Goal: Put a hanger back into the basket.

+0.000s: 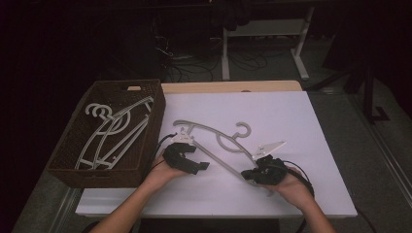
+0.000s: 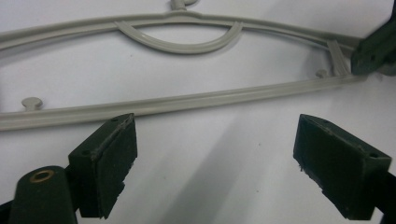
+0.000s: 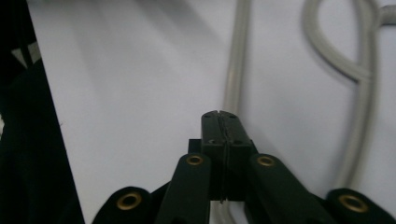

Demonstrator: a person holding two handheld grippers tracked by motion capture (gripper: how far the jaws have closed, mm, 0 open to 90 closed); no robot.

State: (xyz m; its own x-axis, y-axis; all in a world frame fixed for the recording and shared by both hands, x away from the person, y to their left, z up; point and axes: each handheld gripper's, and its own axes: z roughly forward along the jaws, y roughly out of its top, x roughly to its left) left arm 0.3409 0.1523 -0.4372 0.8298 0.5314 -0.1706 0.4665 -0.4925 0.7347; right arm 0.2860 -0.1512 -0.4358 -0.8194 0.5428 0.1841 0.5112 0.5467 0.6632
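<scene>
Two grippers at a grey clothes hanger

From above, the hanger (image 1: pixel 214 141) lies on the white table (image 1: pixel 291 121), right of the basket (image 1: pixel 73 160). The left gripper (image 2: pixel 215 149) has its jaws wide apart just beside the hanger bar. The right gripper (image 3: pixel 220 122) has its jaws pinched tight on the hanger bar.

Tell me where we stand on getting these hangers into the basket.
Done: several grey hangers already lie in the brown basket. In hand: one hanger on the white table; the right claw is shut on its lower bar near one end, while the left claw is open just short of that bar, gripping nothing. Left: lift this hanger into the basket.
</scene>
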